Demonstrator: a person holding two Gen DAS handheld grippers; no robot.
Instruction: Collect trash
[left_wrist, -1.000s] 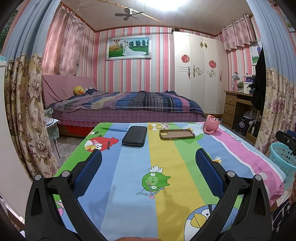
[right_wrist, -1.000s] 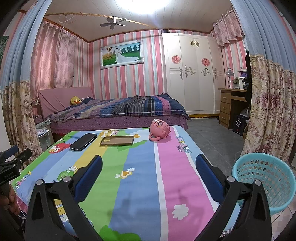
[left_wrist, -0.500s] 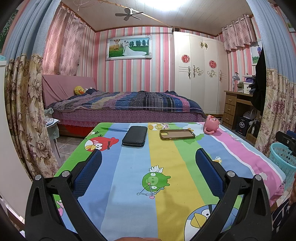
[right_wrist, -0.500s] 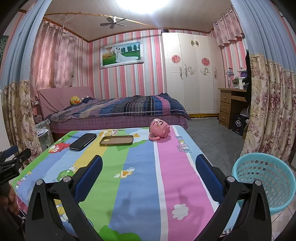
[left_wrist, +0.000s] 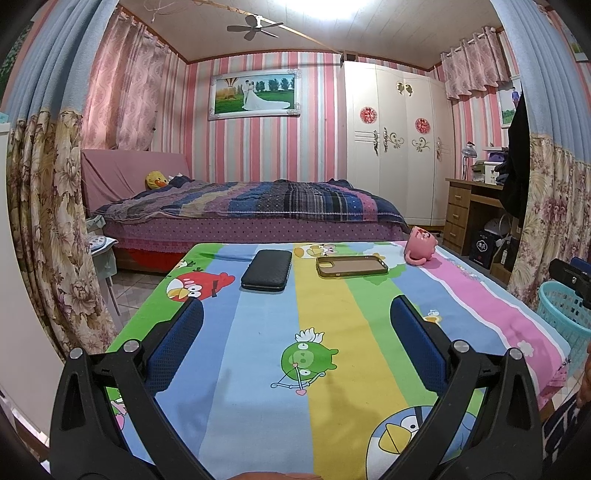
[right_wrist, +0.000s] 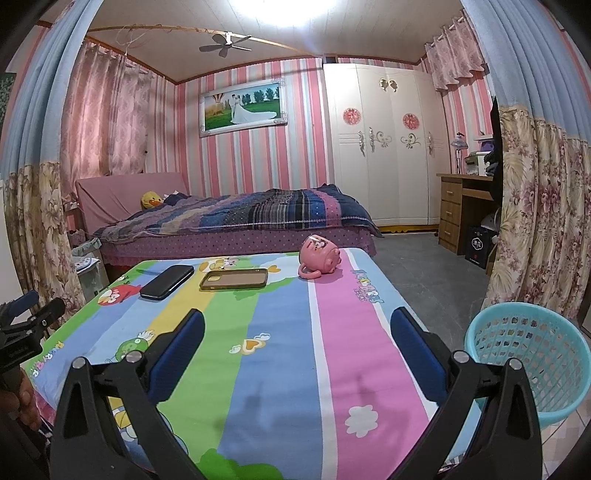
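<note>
Now | left tongs (left_wrist: 295, 314) apart, empty | right tongs (right_wrist: 297, 325) apart, empty | basket (right_wrist: 532, 354) beside table (right_wrist: 280, 332)

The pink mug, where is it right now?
In both views the pink mug lies tipped over at the table's far right, right of the phone case.

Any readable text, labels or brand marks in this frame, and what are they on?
"ANGRY BIRDS": reads roughly so, printed lettering on the pink stripe of the tablecloth, distorted by the lens.
Box under the desk: white mark, too small to read.
Pink mug: printing on it, too blurred to read.
Red wardrobe decorations: illegible.
</note>
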